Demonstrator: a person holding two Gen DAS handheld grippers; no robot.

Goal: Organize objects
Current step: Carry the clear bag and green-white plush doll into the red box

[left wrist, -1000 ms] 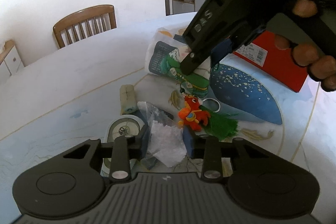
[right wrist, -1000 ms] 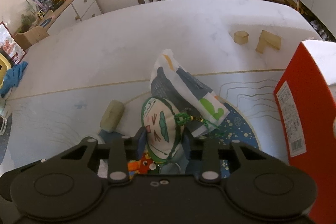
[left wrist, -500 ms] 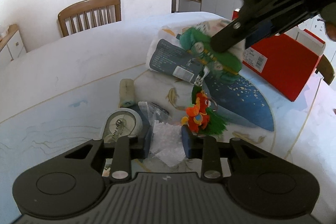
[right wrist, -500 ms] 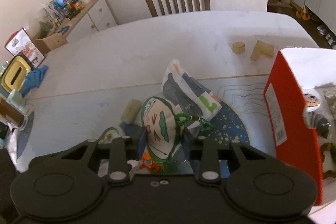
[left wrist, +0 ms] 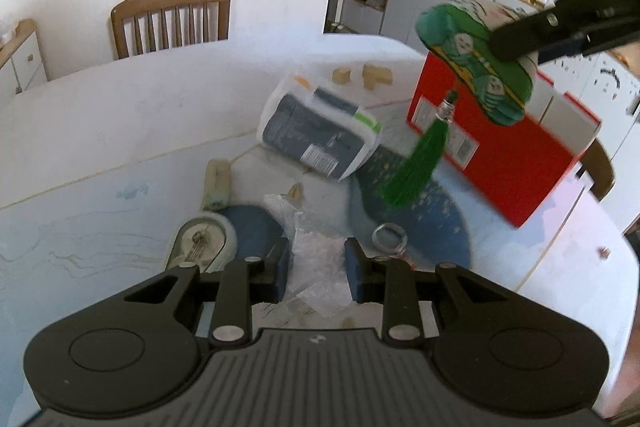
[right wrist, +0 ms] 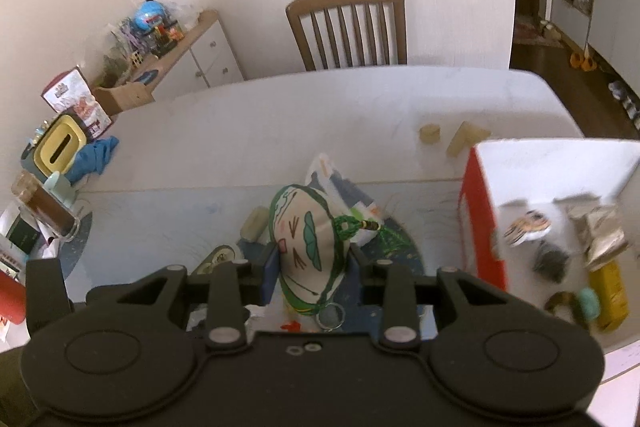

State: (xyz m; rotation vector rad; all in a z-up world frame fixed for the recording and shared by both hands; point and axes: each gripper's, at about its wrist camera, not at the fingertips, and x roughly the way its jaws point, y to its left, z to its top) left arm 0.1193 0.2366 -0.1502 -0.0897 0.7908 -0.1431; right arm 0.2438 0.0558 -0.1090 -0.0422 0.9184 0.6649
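With my right jaws (right wrist: 313, 261) pinching the pouch (right wrist: 306, 241), the red box (right wrist: 480, 227) lies right; left jaws (left wrist: 316, 267) pinch plastic (left wrist: 316, 259).

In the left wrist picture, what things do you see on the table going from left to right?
Tape roll → crinkly plastic bag → metal key ring → red box.

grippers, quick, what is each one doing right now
Left gripper: fingers shut on a crumpled clear plastic bag.
Right gripper: fingers shut on a green-trimmed plush charm, held up in the air near the red box.
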